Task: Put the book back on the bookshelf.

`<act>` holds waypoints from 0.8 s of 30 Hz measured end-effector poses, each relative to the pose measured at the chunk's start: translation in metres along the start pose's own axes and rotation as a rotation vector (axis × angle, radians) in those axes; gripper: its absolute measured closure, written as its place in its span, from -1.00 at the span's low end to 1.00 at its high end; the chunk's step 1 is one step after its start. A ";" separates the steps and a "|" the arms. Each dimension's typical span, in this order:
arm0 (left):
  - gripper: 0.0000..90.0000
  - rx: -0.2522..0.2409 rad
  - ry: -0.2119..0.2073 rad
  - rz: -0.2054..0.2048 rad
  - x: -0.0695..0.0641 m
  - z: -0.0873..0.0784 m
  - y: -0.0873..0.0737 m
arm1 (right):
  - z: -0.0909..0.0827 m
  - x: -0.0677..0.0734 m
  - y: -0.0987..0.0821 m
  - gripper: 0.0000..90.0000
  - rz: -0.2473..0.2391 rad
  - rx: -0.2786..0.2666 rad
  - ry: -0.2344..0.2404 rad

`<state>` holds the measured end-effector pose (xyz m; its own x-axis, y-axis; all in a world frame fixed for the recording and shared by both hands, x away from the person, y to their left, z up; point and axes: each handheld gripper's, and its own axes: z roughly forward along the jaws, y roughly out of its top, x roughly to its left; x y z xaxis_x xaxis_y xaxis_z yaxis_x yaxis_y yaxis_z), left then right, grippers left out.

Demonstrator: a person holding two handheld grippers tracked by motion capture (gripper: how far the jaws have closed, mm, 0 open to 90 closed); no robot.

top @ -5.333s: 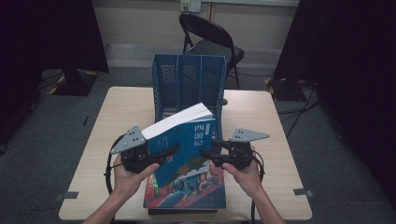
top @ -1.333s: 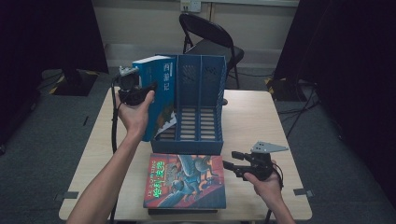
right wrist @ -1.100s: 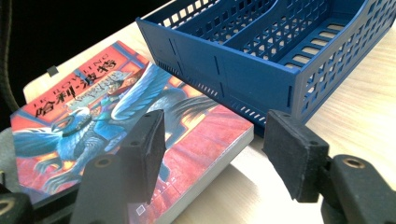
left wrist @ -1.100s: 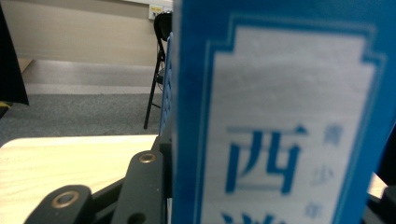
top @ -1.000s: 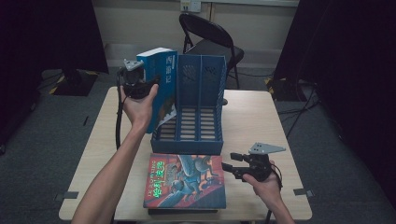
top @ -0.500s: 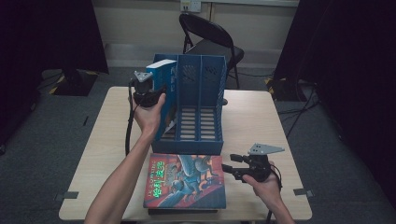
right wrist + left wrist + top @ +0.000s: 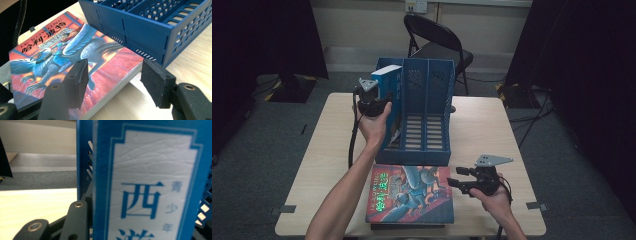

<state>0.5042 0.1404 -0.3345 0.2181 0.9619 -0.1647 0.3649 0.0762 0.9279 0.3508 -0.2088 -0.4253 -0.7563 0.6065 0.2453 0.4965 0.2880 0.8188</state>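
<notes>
Fingers: left gripper (image 7: 377,102) is pinching the blue book (image 7: 388,92) by its spine, pads pressed on it; right gripper (image 7: 462,179) has its pads (image 7: 78,77) spread apart with nothing between them, just air over the corner of the other book.
Table (image 7: 492,125): light wood, everything sits on it.
File rack (image 7: 424,117): blue, three slots, dead centre of the table, open front facing 6 o'clock.
Dragon-cover book (image 7: 412,192): lying flat at 6 o'clock from the rack, right up against its front edge, on top of something dark underneath.
Blue book: standing upright in the rack's leftmost slot, at about 10 o'clock from the rack's middle, top end sticking out above the wall; can't tell if it's sitting on the bottom.
Right gripper spot: roughly 4 o'clock on the table, just beside the dragon book's right edge, pointing at 9 o'clock.
</notes>
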 end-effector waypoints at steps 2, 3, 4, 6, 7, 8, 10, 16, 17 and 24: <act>0.37 0.005 0.002 0.002 0.000 0.001 0.001 | 0.000 0.000 -0.001 -0.14 0.002 0.002 -0.001; 0.37 0.003 0.005 0.004 -0.001 0.001 0.001 | 0.001 0.000 -0.001 -0.14 0.001 0.003 0.001; 0.37 0.007 0.004 0.003 -0.001 0.002 0.002 | 0.001 0.000 -0.001 -0.14 0.000 0.006 0.002; 0.37 0.000 0.006 -0.004 -0.002 0.003 0.001 | 0.002 -0.001 -0.001 -0.13 0.000 0.009 0.004; 0.37 -0.001 0.005 -0.009 -0.002 0.003 0.001 | 0.003 -0.001 -0.001 -0.14 0.000 0.014 0.002; 0.37 -0.003 0.012 0.000 -0.003 0.003 0.001 | 0.004 -0.001 -0.002 -0.13 0.001 0.017 0.004; 0.36 -0.010 0.009 -0.006 -0.002 0.003 0.000 | 0.005 0.000 -0.002 -0.13 -0.004 0.023 0.009; 0.37 0.000 0.023 -0.011 -0.002 0.005 0.003 | 0.006 0.001 -0.003 -0.13 -0.008 0.036 0.018; 0.37 -0.009 0.024 -0.012 -0.002 0.005 0.002 | 0.006 0.001 -0.003 -0.13 -0.008 0.035 0.022; 0.37 -0.032 0.011 -0.002 -0.003 0.003 -0.001 | 0.006 0.000 -0.003 -0.13 -0.006 0.036 0.022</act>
<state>0.5058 0.1363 -0.3354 0.2074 0.9646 -0.1627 0.3362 0.0860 0.9379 0.3516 -0.2049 -0.4310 -0.7684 0.5882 0.2520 0.5067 0.3187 0.8010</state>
